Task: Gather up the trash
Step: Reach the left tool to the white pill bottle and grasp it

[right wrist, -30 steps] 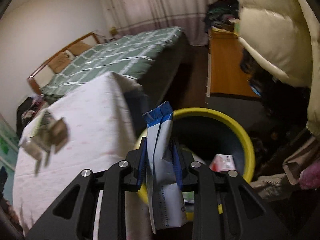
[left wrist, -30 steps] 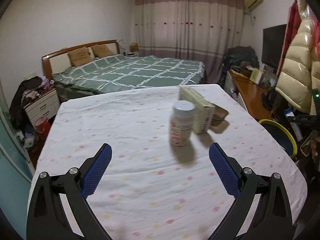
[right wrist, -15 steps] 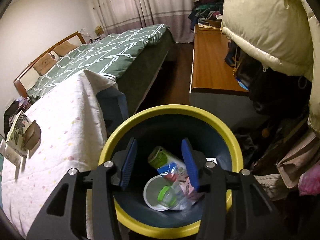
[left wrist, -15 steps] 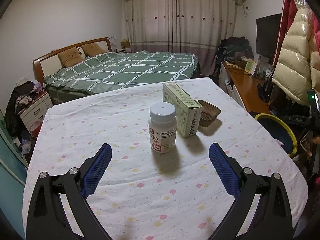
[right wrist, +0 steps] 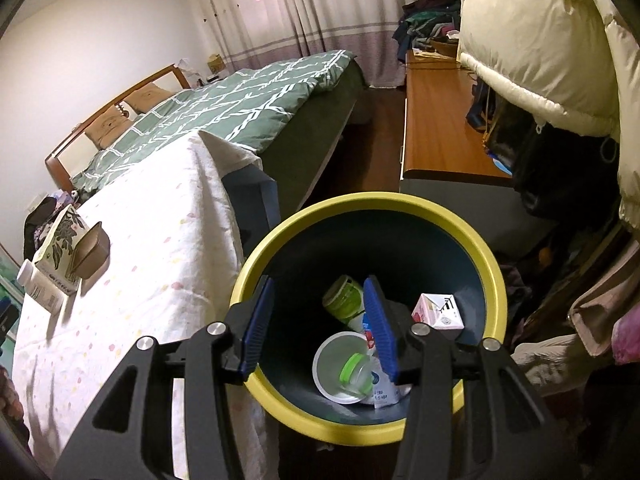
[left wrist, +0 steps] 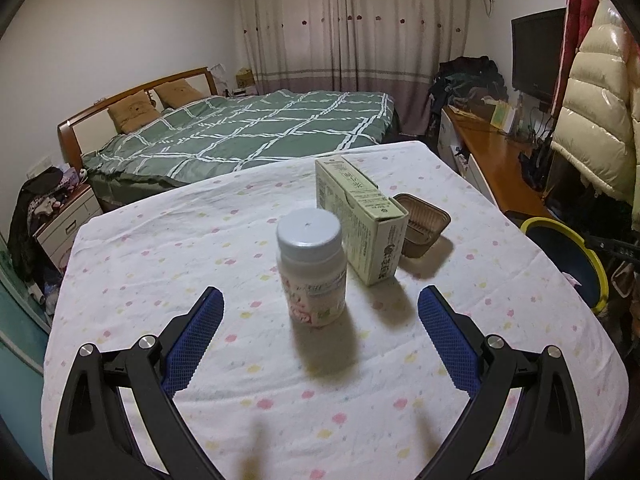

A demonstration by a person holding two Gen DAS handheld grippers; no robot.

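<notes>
A white pill bottle [left wrist: 312,268] with a pale lid stands on the spotted tablecloth [left wrist: 200,248], just ahead of my open, empty left gripper [left wrist: 318,308]. Behind it stand a pale green carton [left wrist: 360,216] and a brown plastic tray [left wrist: 422,224]. My right gripper [right wrist: 320,320] is open and empty above the yellow-rimmed dark bin [right wrist: 400,212]. In the bin lie a blue-and-white packet [right wrist: 380,384], a green-and-white bottle [right wrist: 344,300], a clear cup [right wrist: 340,364] and a small pink-and-white carton [right wrist: 438,312]. The bin [left wrist: 576,256] also shows at the table's right in the left wrist view.
A green checked bed [left wrist: 256,136] lies beyond the table. A wooden desk [right wrist: 440,120] runs along the right wall with a cream puffer jacket [right wrist: 540,40] hanging over it. A nightstand [left wrist: 64,220] stands at the left.
My right gripper opened and let go of the blue-and-white packet, which now lies in the bin. My left gripper moved closer to the pill bottle.
</notes>
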